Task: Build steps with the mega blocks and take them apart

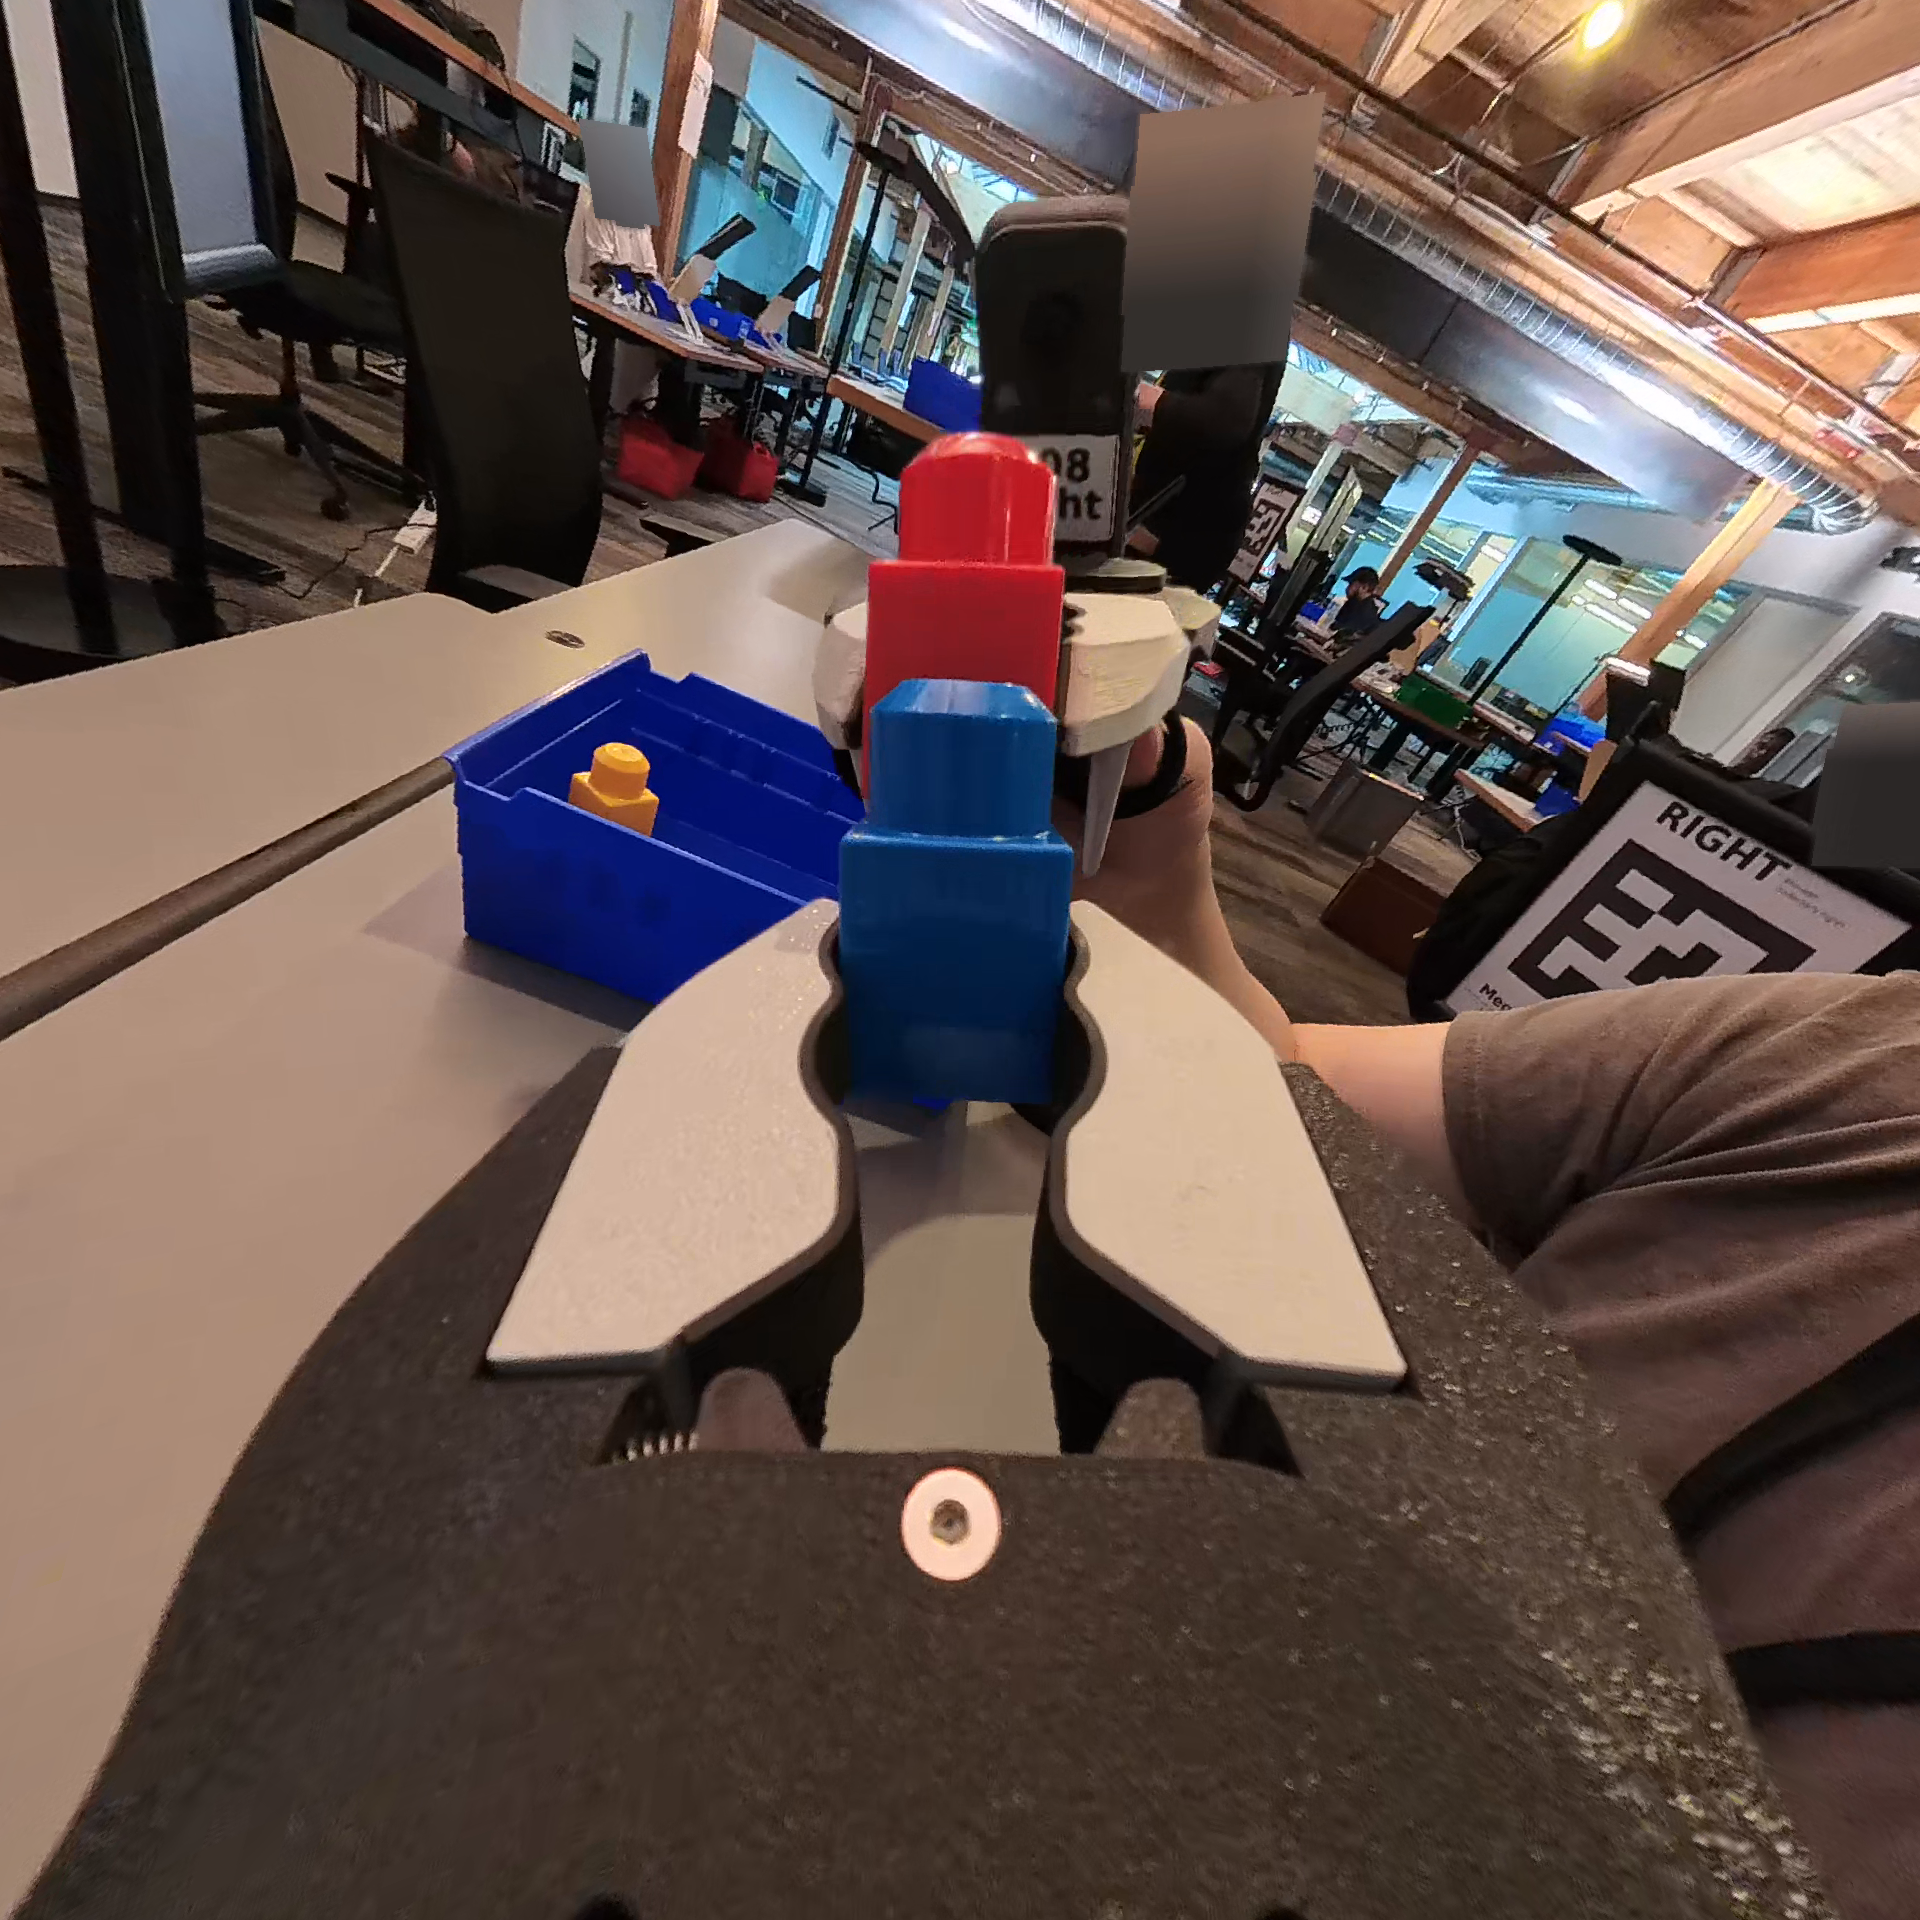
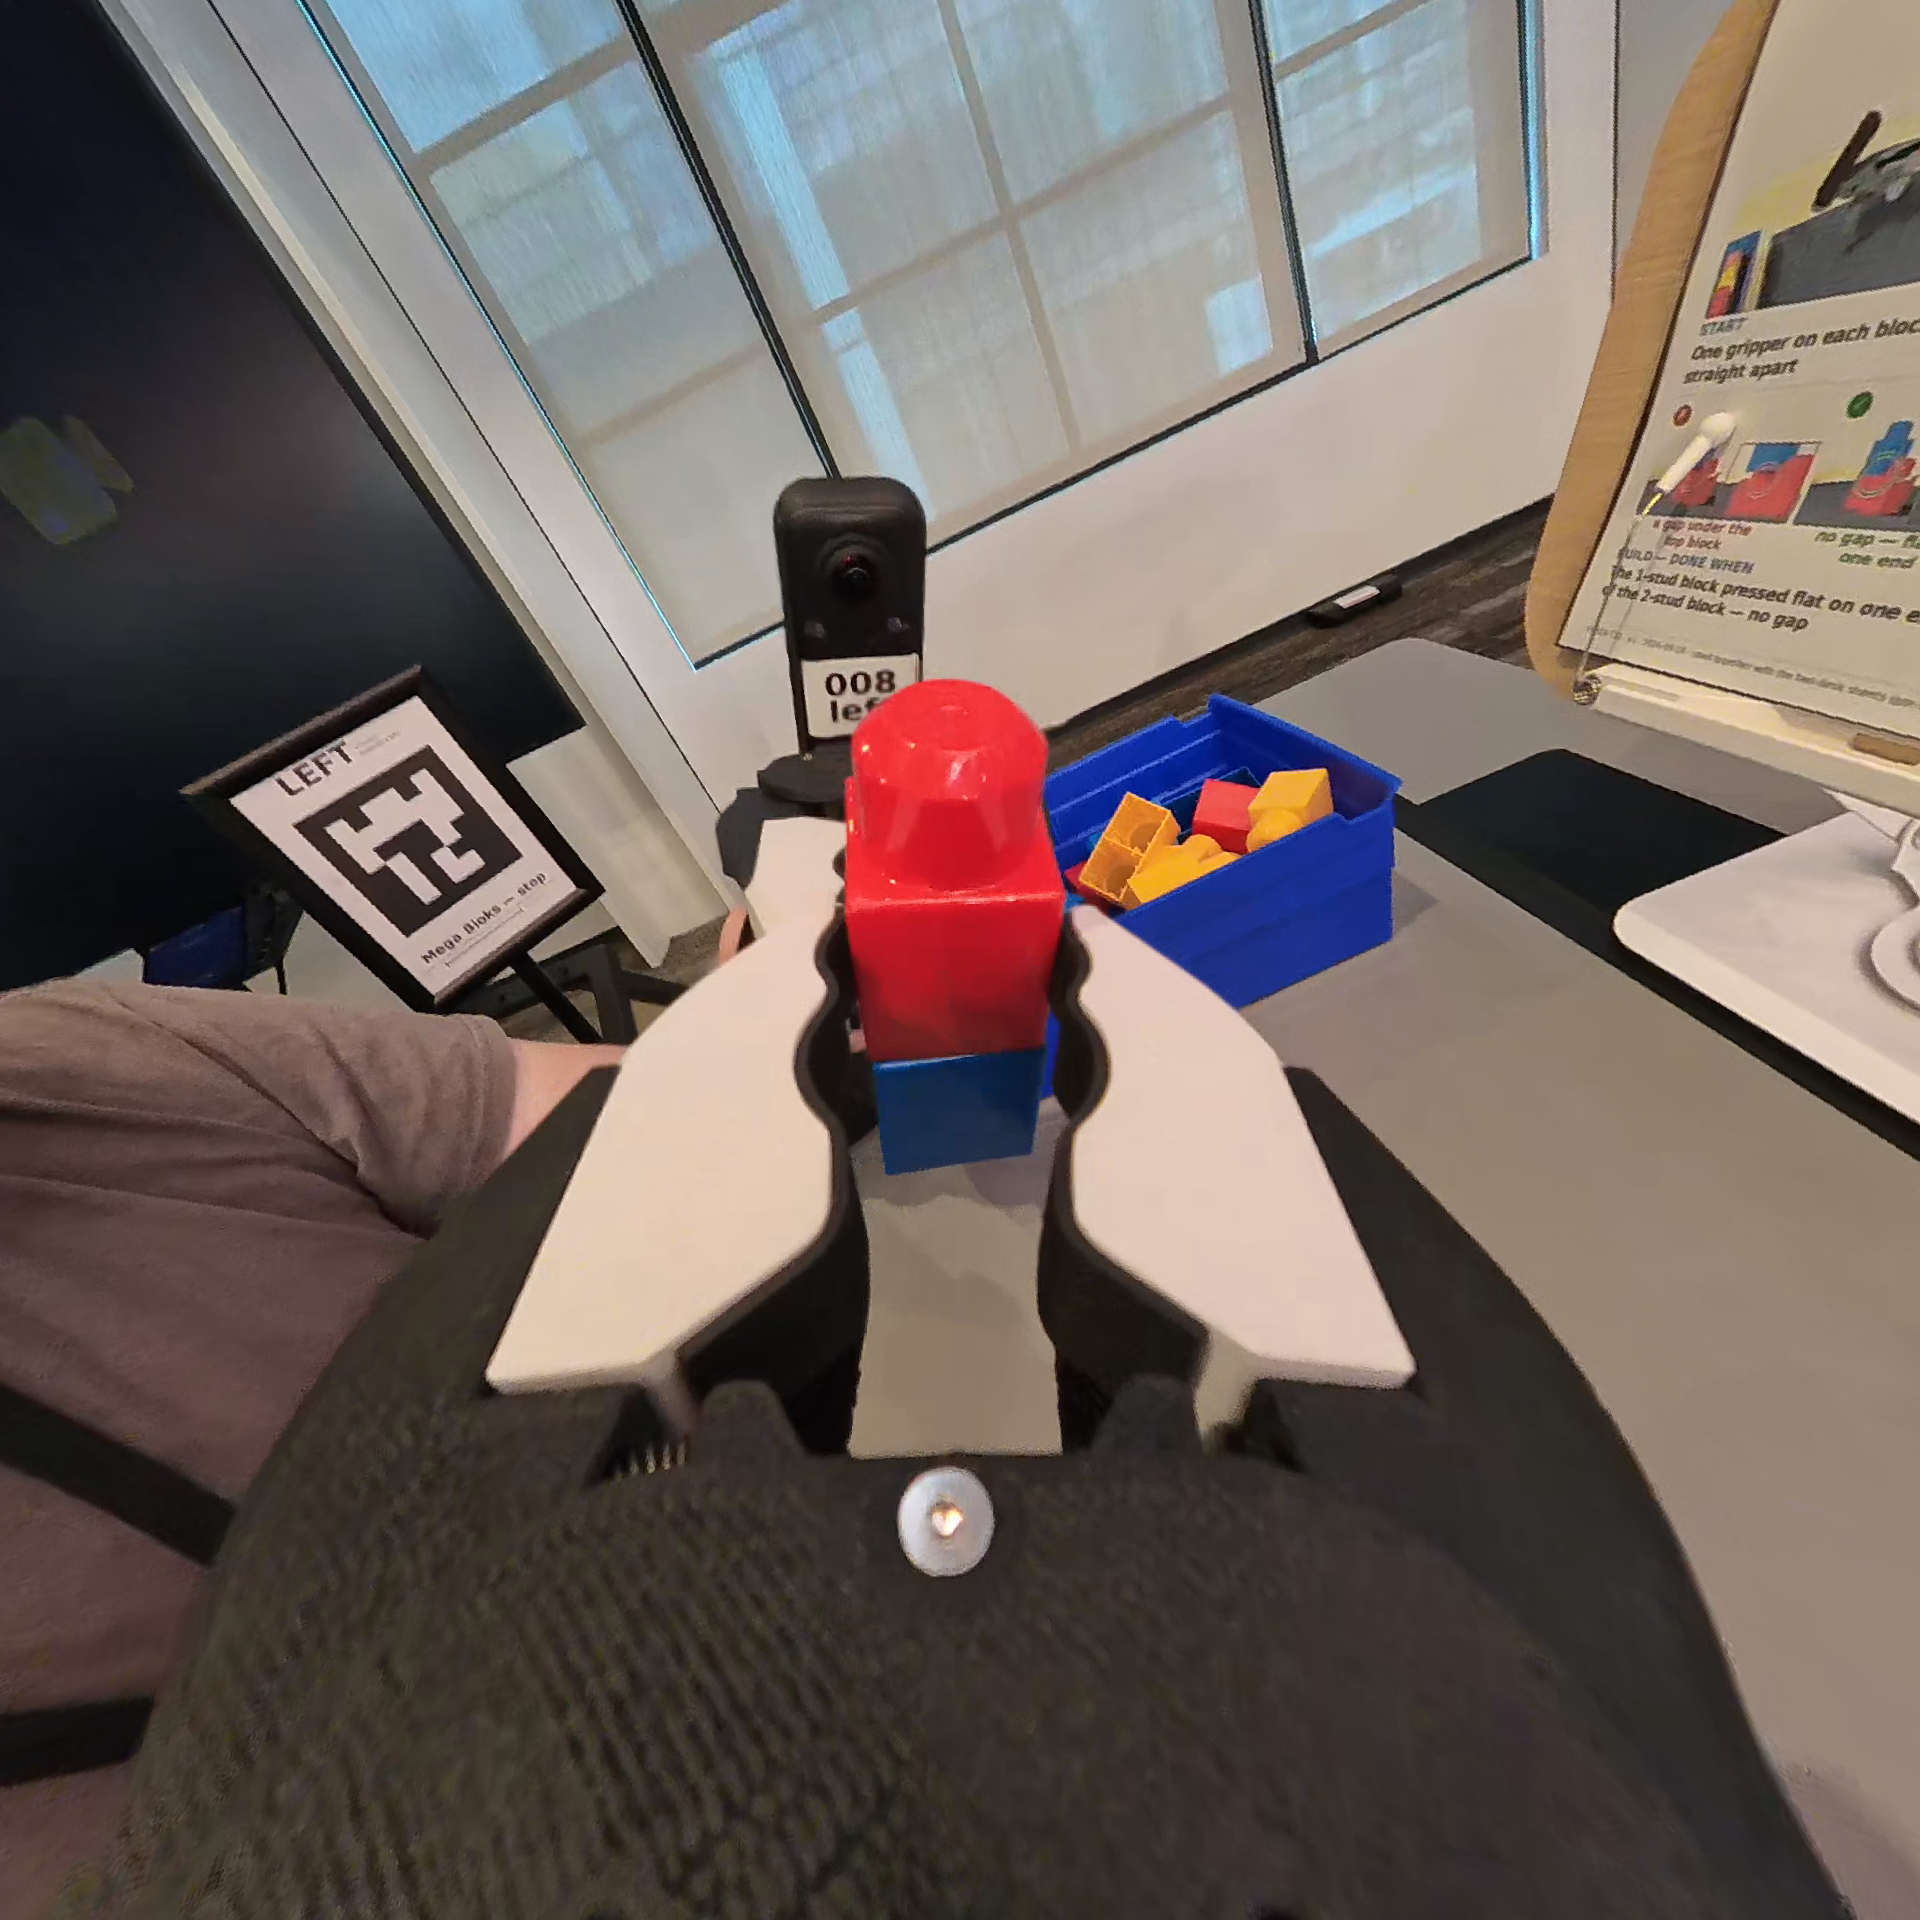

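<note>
My left gripper (image 1: 951, 987) is shut on a blue two-stud block (image 1: 956, 790), held above the grey table (image 1: 208, 1091). A red one-stud block (image 1: 966, 613) sits on the blue block's far end. The right gripper's white fingers (image 1: 1127, 675) clamp the red block from the opposite side. In the right wrist view my right gripper (image 2: 951, 956) is shut on the red block (image 2: 951, 862), with the blue block (image 2: 956, 1107) showing directly under it. The left gripper's finger (image 2: 790, 873) shows behind the blocks.
A blue bin (image 1: 623, 883) holding one yellow block (image 1: 615, 790) stands on the table. Another blue bin (image 2: 1299, 925) holds several yellow and red blocks (image 2: 1195, 831). An instruction board (image 2: 1766, 468) stands at the right. Framed marker signs (image 2: 405, 831) (image 1: 1662, 914) flank the person. The grippers are tip to tip, or close to it.
</note>
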The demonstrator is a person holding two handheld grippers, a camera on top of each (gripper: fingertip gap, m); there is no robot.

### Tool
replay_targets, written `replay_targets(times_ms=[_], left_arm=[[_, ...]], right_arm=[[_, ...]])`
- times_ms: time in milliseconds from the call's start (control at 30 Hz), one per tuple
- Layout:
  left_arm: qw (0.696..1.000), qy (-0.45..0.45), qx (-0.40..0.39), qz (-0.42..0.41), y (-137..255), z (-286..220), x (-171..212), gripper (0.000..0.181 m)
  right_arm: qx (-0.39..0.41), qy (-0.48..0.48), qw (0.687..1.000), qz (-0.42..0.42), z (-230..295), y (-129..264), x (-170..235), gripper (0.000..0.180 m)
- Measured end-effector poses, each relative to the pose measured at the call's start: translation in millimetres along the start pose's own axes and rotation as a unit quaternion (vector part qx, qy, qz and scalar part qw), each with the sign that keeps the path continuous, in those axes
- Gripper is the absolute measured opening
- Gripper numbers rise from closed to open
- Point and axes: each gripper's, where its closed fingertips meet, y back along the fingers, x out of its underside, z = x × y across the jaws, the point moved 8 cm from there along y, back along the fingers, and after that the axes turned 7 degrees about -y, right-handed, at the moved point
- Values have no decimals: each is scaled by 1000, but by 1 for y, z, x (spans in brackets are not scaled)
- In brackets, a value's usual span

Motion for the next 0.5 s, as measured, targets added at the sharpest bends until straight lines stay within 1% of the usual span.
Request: replay_targets(times_ms=[133,500], left_arm=[[1000,-11,8,7,-1,-3,0,35],[1000,4,24,6,1,-2,0,35]], right_arm=[[-2,22,1000,20,3,1,0,37],[-2,30,999,27,6,0,2,37]])
